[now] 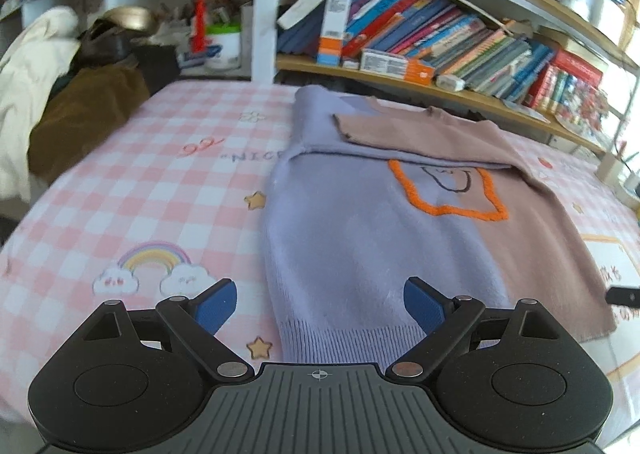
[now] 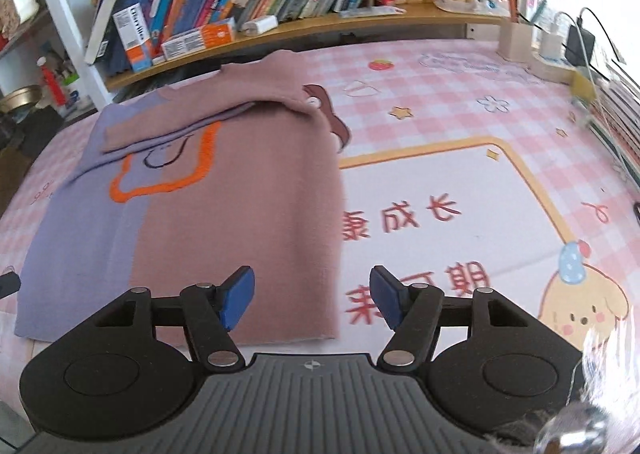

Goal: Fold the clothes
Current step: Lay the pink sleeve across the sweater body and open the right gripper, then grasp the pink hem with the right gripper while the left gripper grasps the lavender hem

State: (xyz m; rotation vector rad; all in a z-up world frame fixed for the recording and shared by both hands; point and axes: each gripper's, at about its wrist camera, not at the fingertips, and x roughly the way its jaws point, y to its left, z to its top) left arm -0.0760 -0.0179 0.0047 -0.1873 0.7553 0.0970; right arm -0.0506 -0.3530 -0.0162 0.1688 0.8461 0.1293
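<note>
A sweater (image 1: 360, 222), half lilac and half dusty pink with an orange outline on its front, lies flat on the pink checked sheet (image 1: 160, 182). Both sleeves are folded across its chest. My left gripper (image 1: 318, 302) is open and empty, just above the lilac hem at the sweater's near left corner. In the right wrist view the sweater (image 2: 224, 190) lies left of centre. My right gripper (image 2: 312, 300) is open and empty over the pink hem's near right corner.
A bookshelf (image 1: 440, 54) full of books runs along the far side of the bed. Piled clothes (image 1: 60, 94) lie at the far left. A charger and cables (image 2: 568, 42) sit at the far right. The other gripper's tip (image 1: 624, 296) shows at the right edge.
</note>
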